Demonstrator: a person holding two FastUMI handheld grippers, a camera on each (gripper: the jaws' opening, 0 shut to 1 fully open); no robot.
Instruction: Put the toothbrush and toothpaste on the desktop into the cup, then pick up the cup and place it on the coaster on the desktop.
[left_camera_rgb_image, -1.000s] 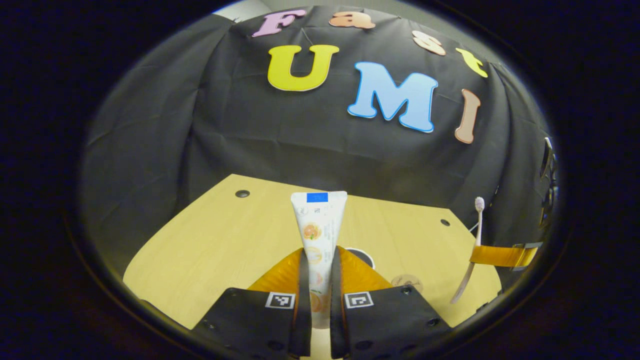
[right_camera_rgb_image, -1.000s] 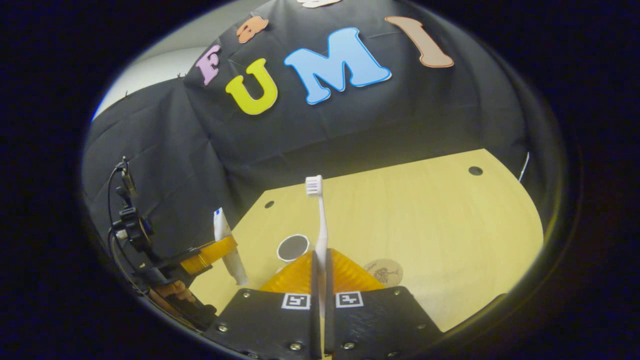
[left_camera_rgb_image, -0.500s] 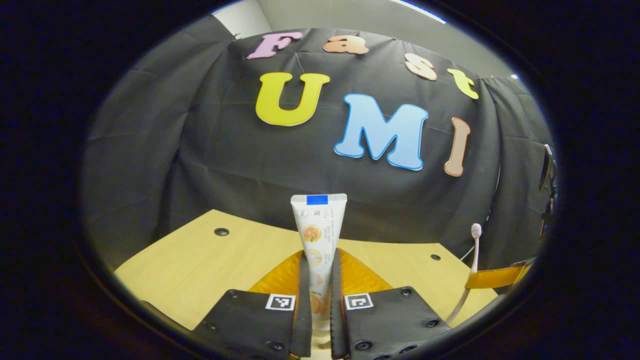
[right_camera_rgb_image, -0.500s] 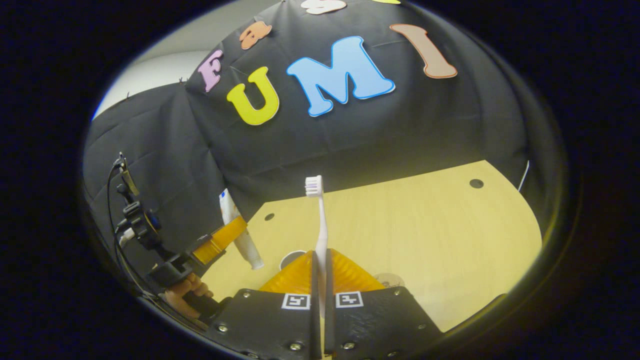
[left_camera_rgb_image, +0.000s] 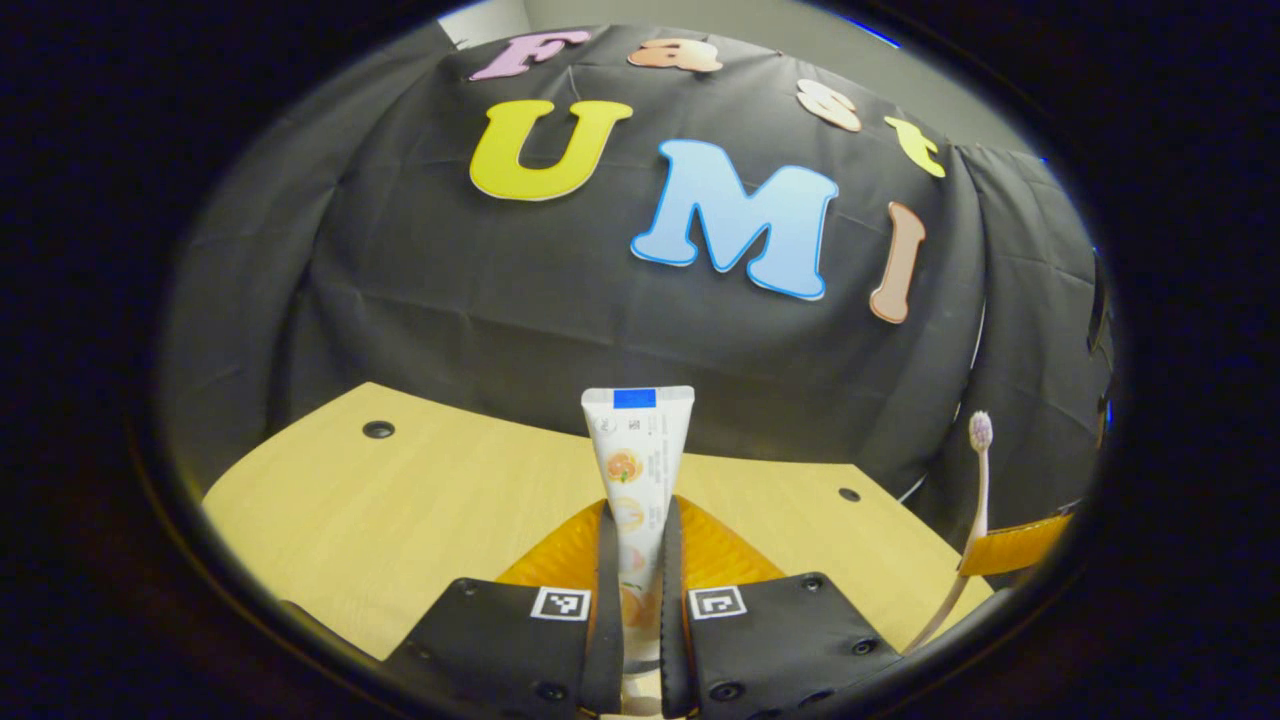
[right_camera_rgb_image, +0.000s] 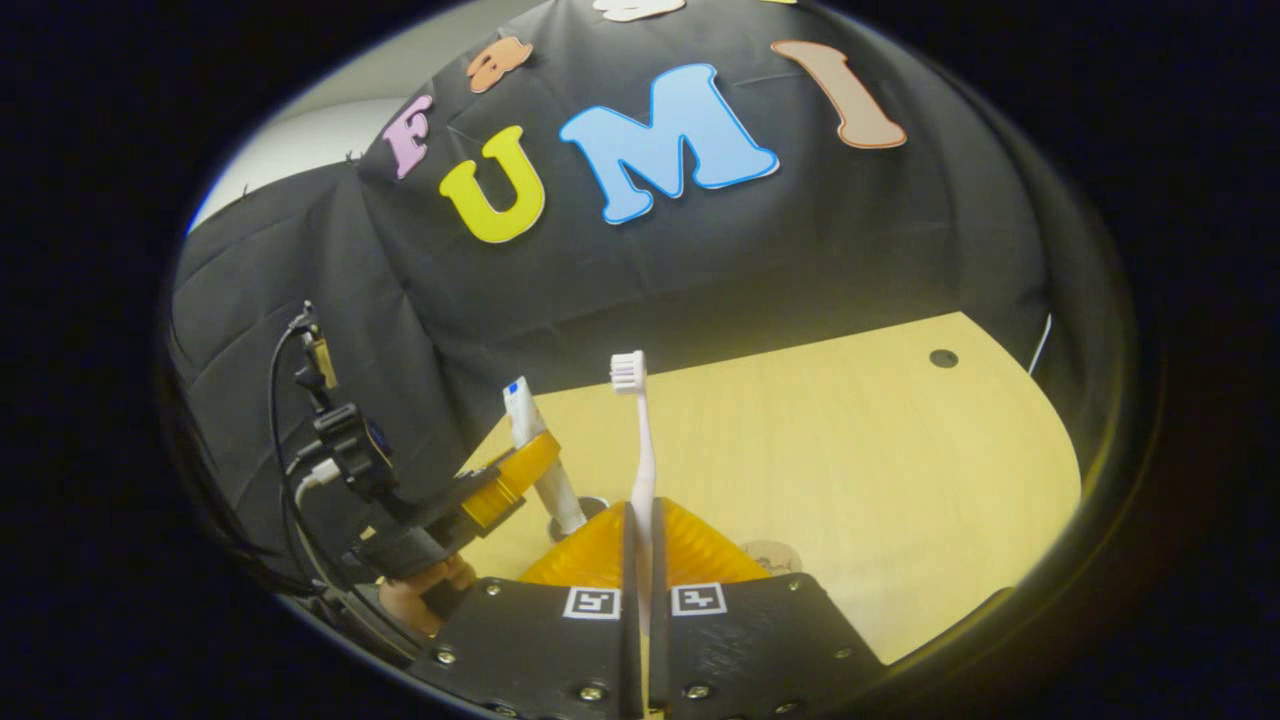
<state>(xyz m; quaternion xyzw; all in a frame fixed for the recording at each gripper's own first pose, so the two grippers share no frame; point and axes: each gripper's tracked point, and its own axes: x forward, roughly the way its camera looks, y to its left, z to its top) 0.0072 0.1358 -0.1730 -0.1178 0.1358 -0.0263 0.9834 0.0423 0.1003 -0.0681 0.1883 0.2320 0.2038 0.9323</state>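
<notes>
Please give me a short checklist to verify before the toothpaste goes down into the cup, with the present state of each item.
1. Left gripper shut on the toothpaste: ok.
2. Right gripper shut on the toothbrush: ok.
3. Toothpaste upright, lower end above the cup: ok, as the right gripper view shows it.
4. Cup mouth free: cannot tell, mostly hidden.
5. Toothbrush apart from the toothpaste: ok.
6. Coaster bare on the desktop: ok.

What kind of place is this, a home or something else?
Probably a recording booth, not a home: a black cloth wall hangs behind a bare wooden desktop, and hand-held tongs grip a toothpaste tube and a toothbrush.
</notes>
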